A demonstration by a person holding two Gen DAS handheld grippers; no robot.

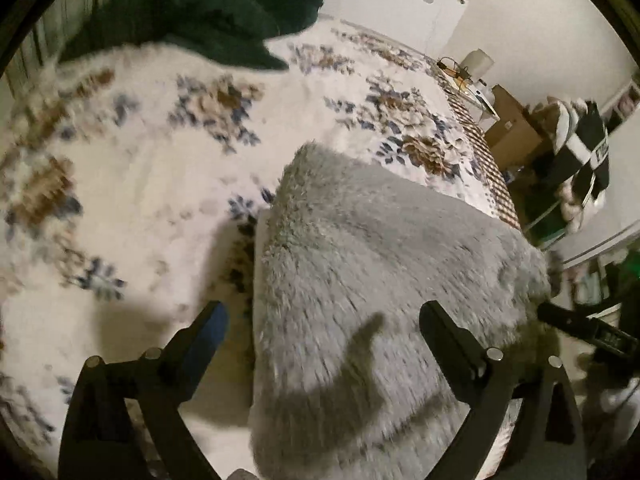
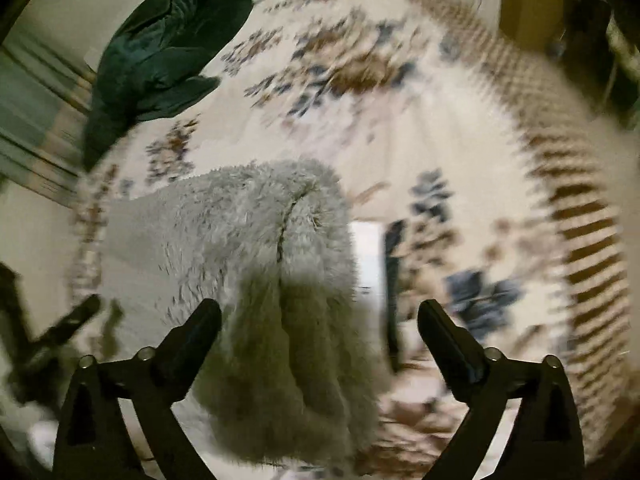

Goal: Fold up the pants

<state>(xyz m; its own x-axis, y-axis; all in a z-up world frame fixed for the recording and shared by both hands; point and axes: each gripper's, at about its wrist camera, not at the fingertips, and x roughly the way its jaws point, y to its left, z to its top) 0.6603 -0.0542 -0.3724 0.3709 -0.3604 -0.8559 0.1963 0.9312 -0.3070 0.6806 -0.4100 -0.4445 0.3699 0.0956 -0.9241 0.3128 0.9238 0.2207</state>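
Observation:
Grey fluffy pants (image 1: pixel 384 280) lie folded over on a floral bedspread (image 1: pixel 160 160), near the bed's right edge. My left gripper (image 1: pixel 324 316) is open just above their near end, holding nothing. In the right wrist view the pants (image 2: pixel 264 248) form a thick folded bundle with a dark seam on top. My right gripper (image 2: pixel 320 312) is open, its jaws wide apart on either side of the bundle's near end, holding nothing. The right wrist view is motion-blurred.
A dark green garment (image 1: pixel 216 8) lies at the far end of the bed; it also shows in the right wrist view (image 2: pixel 160 52). Cardboard boxes (image 1: pixel 512 128) and piled clothes (image 1: pixel 580 152) stand beside the bed at right.

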